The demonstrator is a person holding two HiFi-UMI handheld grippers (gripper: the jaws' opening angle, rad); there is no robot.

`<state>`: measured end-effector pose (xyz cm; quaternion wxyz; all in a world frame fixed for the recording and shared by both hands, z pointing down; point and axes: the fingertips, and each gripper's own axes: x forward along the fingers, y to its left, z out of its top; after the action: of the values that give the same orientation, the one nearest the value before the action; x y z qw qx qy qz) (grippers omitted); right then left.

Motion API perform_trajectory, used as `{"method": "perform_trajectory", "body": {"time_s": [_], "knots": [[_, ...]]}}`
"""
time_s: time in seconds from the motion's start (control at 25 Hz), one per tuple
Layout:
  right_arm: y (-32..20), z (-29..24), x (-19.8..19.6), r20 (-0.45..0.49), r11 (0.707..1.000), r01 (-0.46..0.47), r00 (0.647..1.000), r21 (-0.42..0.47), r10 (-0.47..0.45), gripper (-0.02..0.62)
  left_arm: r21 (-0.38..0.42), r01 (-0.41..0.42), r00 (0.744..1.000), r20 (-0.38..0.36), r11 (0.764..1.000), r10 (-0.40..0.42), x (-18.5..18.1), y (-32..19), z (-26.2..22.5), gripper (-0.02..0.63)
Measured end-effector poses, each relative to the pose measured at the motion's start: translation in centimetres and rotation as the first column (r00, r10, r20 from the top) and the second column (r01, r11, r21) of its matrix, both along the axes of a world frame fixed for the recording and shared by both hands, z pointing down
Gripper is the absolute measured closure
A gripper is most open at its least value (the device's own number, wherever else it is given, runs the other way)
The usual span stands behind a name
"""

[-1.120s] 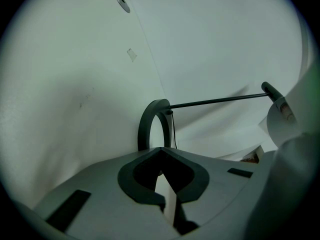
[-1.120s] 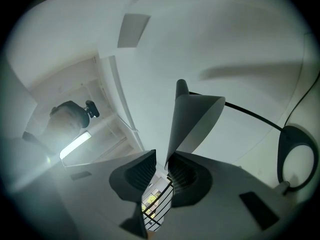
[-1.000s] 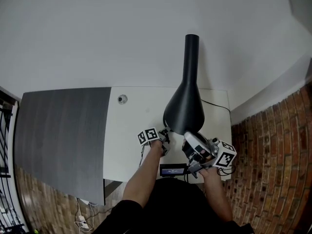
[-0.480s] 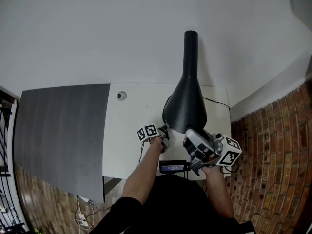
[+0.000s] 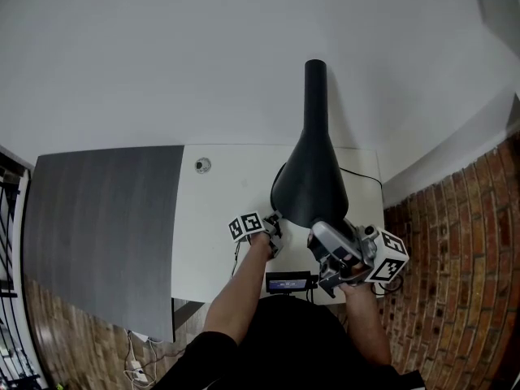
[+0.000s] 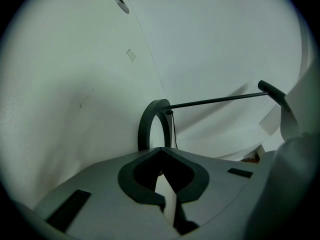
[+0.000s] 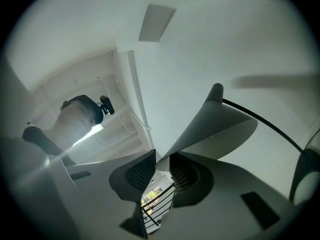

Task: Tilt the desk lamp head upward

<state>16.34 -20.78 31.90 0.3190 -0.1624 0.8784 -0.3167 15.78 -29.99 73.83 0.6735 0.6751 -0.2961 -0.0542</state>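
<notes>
The lamp head hangs over the tabletop's right half, its mouth toward the front edge. Our right gripper is clamped on its rim. Our left gripper, jaws closed on nothing, sits beside the base ring. We judge the grip made and the upward tilt unfinished.

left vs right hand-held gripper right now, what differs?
The right hand-held gripper is clamped on the rim of the lamp head; the left hand-held gripper has jaws together on nothing. Right is up at the head; left faces the ring base. Both sit by the lamp.
</notes>
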Motion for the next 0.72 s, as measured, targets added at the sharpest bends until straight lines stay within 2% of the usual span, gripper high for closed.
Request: {"method": "perform_trajectory", "body": {"time_s": [0.72], "knots": [[0.3,-2.5,0.0,0.008,0.999,-0.003,1.0,0.038,0.002,0.511,-0.003,-0.001,1.0,0.0,1.0,0.001,0.1,0.0,0.1,0.597]]}}
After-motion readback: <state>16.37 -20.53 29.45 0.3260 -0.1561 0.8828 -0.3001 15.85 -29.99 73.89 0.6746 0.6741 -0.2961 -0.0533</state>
